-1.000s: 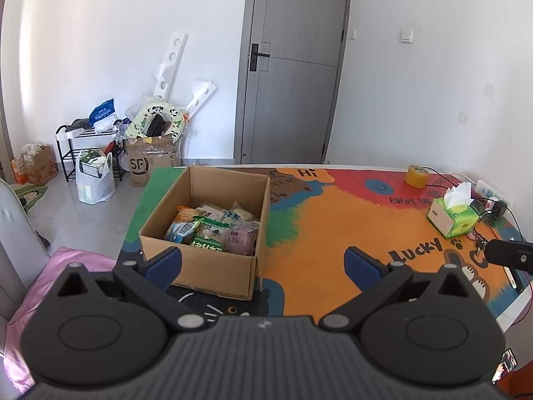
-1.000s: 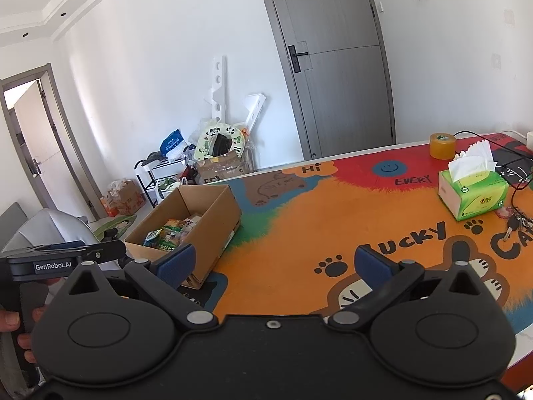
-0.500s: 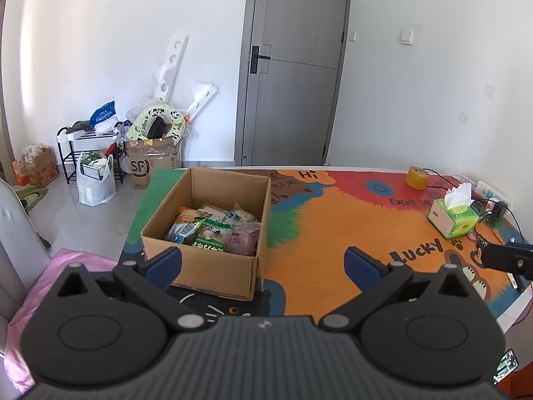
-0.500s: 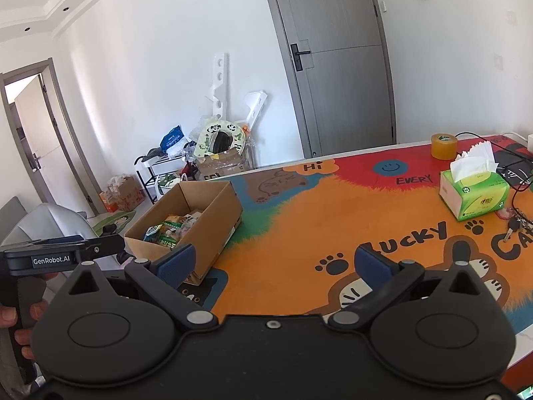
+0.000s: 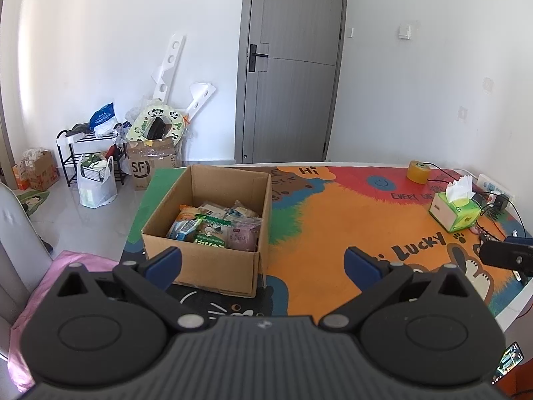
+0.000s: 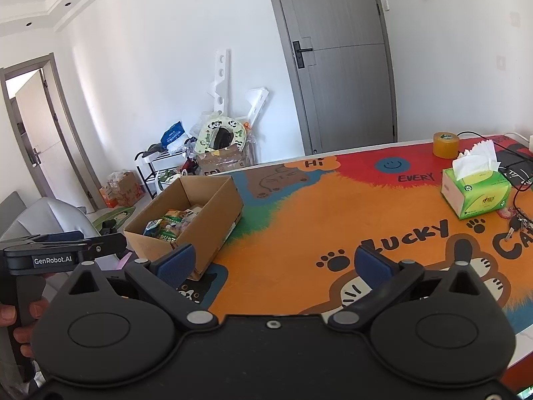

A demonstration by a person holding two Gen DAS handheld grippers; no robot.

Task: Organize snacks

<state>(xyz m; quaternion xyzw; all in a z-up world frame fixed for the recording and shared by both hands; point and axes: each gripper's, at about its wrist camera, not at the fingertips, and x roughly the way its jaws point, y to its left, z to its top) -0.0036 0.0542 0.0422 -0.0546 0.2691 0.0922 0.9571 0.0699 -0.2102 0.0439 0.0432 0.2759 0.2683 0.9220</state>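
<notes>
Several snack packets (image 5: 213, 230) lie heaped in the open cardboard box (image 5: 203, 266) at the left end of the colourful surface (image 5: 333, 226). They look light, soft and crinkly, likely slippery film, so pinching a sealed edge seems safest. Both the left gripper (image 5: 263, 261) and right gripper (image 6: 273, 263) hover with jaws wide and empty, short of the box.

The worktop (image 5: 333, 233) carries a cardboard box (image 5: 213, 263) at nine o'clock, with a tissue box (image 5: 454, 213) and tape roll (image 5: 418, 171) at two o'clock.
</notes>
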